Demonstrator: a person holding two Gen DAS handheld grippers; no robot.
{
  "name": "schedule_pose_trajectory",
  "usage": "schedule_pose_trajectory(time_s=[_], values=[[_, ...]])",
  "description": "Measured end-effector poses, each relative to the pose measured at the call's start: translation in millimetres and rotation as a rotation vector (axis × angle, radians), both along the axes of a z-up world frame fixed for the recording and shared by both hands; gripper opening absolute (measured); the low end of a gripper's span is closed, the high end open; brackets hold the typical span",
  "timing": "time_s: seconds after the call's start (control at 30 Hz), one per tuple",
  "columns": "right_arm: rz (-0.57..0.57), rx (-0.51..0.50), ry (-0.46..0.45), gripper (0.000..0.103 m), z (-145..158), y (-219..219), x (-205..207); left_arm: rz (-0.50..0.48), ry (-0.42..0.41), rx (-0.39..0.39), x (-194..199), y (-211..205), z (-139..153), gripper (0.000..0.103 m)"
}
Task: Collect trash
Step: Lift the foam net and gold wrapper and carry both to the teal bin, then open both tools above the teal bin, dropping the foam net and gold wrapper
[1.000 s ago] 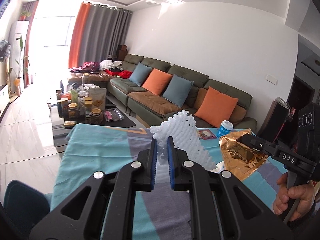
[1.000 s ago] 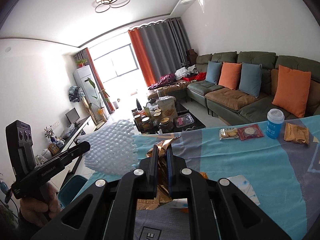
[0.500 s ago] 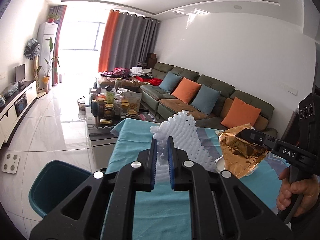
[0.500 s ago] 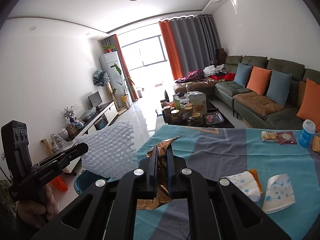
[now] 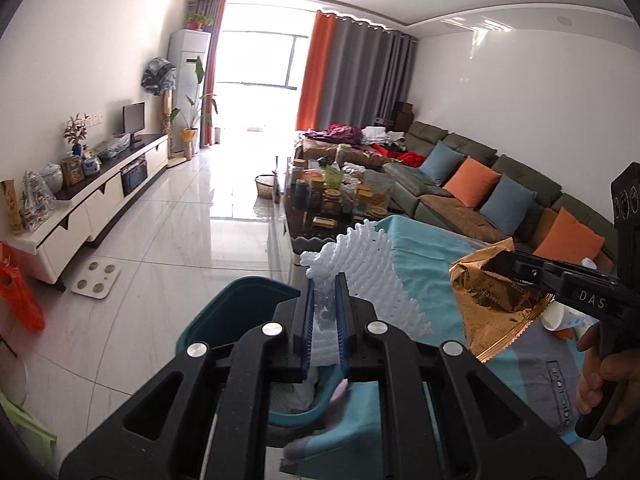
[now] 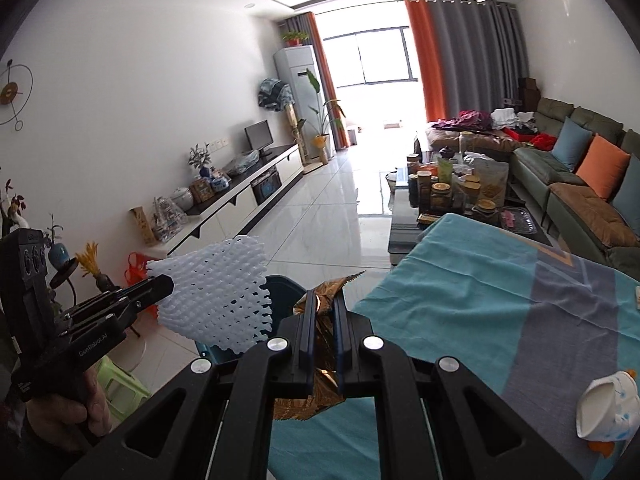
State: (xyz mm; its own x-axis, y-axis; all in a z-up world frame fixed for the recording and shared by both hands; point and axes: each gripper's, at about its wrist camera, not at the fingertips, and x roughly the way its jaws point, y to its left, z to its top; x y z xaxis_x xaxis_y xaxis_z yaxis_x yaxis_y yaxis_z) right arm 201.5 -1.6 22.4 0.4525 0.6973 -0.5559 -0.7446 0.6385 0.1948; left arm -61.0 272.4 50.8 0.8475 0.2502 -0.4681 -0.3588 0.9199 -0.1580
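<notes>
1. The left tongs (image 5: 324, 304) are clamped on a white foam mesh fruit sleeve (image 5: 368, 276), which sticks up and fans out to the right above the blue pads.
2. The right tongs (image 6: 322, 324) are closed on a crumpled gold foil snack wrapper (image 6: 324, 364); its torn edge pokes up between the pads and the rest hangs below them.
3. Directly below the left tongs stands a teal plastic trash bin (image 5: 228, 312) on the floor, hard against the edge of the bench (image 6: 500, 292) with its turquoise and grey cloth. Pale crumpled waste shows inside the bin, though what it is cannot be made out.
4. On the bench near the right tongs lies a white paper cup with a blue print (image 6: 606, 408), tipped on its side.
5. Farther off, a dark glass coffee table (image 6: 408, 216) carries jars and packets, beside a green sofa (image 6: 576, 184) with orange and blue cushions.
</notes>
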Motion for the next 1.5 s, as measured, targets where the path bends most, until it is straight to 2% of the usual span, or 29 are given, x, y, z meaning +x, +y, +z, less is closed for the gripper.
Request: schedule_pose_trajectory(time_s=[0.23,0.4,0.5,0.73,1.0,1.3,1.5], values=[[0.105,-0.051,0.030,0.006,-6,67,7,0.088,0.052,-0.007,-27,64,-18,0.011],[0.146,-0.100,0.051,0.006,-17,103,12,0.110,0.107,-0.017,-21,85,-36,0.011],[0.151,-0.135,0.060,0.006,-25,119,17,0.115,0.136,-0.024,9,88,-49,0.011],[0.159,-0.247,0.081,0.006,-52,151,28,0.123,0.210,-0.042,44,99,-79,0.011],[0.183,-0.368,0.111,0.006,-81,181,34,0.120,0.290,-0.058,102,109,-118,0.011],[0.213,-0.477,0.134,0.007,-104,200,35,0.126,0.364,-0.070,146,111,-152,0.011],[0.209,-0.526,0.151,0.010,-116,206,35,0.121,0.392,-0.083,159,109,-168,0.015]])
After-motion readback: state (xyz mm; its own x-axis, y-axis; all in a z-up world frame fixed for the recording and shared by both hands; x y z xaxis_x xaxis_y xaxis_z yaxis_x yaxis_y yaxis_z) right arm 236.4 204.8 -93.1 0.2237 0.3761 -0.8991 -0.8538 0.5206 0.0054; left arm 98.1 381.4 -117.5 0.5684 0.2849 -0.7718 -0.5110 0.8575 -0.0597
